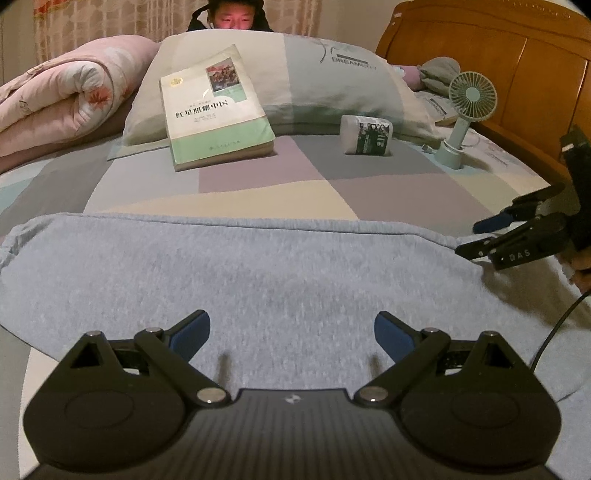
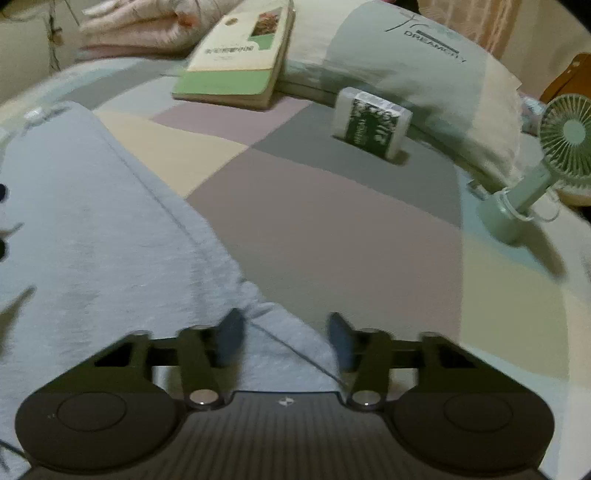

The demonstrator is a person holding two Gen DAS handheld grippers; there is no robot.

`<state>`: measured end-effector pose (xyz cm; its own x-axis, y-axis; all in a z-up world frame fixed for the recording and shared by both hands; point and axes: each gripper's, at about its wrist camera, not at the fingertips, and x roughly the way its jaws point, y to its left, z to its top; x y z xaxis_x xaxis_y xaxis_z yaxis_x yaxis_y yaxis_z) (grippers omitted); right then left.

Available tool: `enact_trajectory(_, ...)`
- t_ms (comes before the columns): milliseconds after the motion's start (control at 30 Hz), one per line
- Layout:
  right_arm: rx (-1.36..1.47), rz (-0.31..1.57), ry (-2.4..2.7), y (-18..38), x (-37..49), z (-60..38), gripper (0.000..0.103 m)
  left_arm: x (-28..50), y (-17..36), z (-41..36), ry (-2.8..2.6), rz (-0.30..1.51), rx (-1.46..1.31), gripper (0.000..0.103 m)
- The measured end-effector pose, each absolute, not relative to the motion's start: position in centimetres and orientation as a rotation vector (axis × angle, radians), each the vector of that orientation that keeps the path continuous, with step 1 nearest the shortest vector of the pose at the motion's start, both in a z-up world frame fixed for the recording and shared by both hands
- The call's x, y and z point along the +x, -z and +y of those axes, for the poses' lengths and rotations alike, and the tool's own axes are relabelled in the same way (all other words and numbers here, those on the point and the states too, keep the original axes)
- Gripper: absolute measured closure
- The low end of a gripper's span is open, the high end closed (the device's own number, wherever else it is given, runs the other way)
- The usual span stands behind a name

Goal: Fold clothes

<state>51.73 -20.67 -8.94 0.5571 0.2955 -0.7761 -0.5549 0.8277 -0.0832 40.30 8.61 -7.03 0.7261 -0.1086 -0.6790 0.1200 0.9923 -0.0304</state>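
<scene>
A light blue-grey garment (image 1: 258, 277) lies spread flat across the patchwork bed sheet (image 1: 280, 184). My left gripper (image 1: 291, 336) hovers over the garment's near middle, its blue pads wide apart and nothing between them. My right gripper (image 1: 472, 238) reaches in from the right at the garment's right edge. In the right wrist view the garment (image 2: 92, 240) fills the left side, and its stitched hem runs diagonally between the fingers of the right gripper (image 2: 284, 338). Those pads stand apart on either side of the hem and do not press on it.
A book (image 1: 218, 110) leans on a large pillow (image 1: 314, 74). A tissue pack (image 1: 365, 134) and a small green fan (image 1: 465, 110) stand behind the garment. A rolled pink quilt (image 1: 55, 96) lies far left and a wooden headboard (image 1: 517, 55) stands far right. A person (image 1: 229, 14) sits behind the pillow.
</scene>
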Motion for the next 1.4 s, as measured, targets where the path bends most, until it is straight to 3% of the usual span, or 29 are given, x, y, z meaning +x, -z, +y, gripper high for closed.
enact_trajectory(67, -0.349, 0.827, -0.518, 8.9, 51.3, -20.4, 0.075, 40.3, 7.1, 8.5, 0.127, 0.750, 0.018, 0.007)
enact_trajectory(133, -0.354, 0.806, -0.490, 8.7, 51.2, -20.3, 0.089, 40.3, 7.1, 8.5, 0.128, 0.749, 0.021, 0.007)
enact_trajectory(233, -0.298, 0.770, -0.417, 8.3, 51.9, -20.8, 0.089, 40.2, 7.1, 8.4, 0.129, 0.749, 0.021, 0.007)
enact_trajectory(333, -0.305, 0.808, -0.379, 8.2, 51.9, -20.1, 0.079, 40.1, 7.2, 8.5, 0.131, 0.749, 0.019, 0.007)
enact_trajectory(467, -0.290, 0.825, -0.256, 6.6, 50.7, -19.9, 0.056, 40.2, 7.2, 8.7, 0.126, 0.751, 0.008, 0.007)
enact_trajectory(667, -0.147, 0.957, -0.119, 7.7, 48.9, -22.3, 0.048, 40.9, 8.2, 8.8, 0.117, 0.786, 0.001, 0.007)
enact_trajectory(767, -0.008, 0.923, -0.091, 9.4, 50.1, -24.4, 0.037, 41.7, 9.9, 8.5, 0.101, 0.874, 0.025, 0.007)
enact_trajectory(833, 0.035, 0.886, -0.080, 9.4, 51.0, -25.4, 0.037, 41.9, 10.6, 8.2, 0.082, 0.887, 0.061, 0.002)
enact_trajectory(1033, 0.100, 0.910, 0.033, 7.9, 51.7, -28.2, 0.035, 41.6, 9.7, 8.8, 0.059, 0.862, 0.054, 0.002)
enact_trajectory(1167, 0.083, 0.919, 0.090, 6.6, 48.9, -30.0, 0.018, 41.5, 9.3, 9.3, 0.077, 0.840, 0.024, 0.002)
enact_trajectory(1300, 0.059, 0.995, 0.116, 9.3, 48.2, -32.2, 0.018, 42.1, 10.2, 9.3, 0.068, 0.871, 0.032, 0.002)
enact_trajectory(1400, 0.113, 0.992, 0.171, 10.3, 47.6, -34.3, 0.010, 42.4, 10.6, 9.7, 0.014, 0.883, 0.033, 0.002)
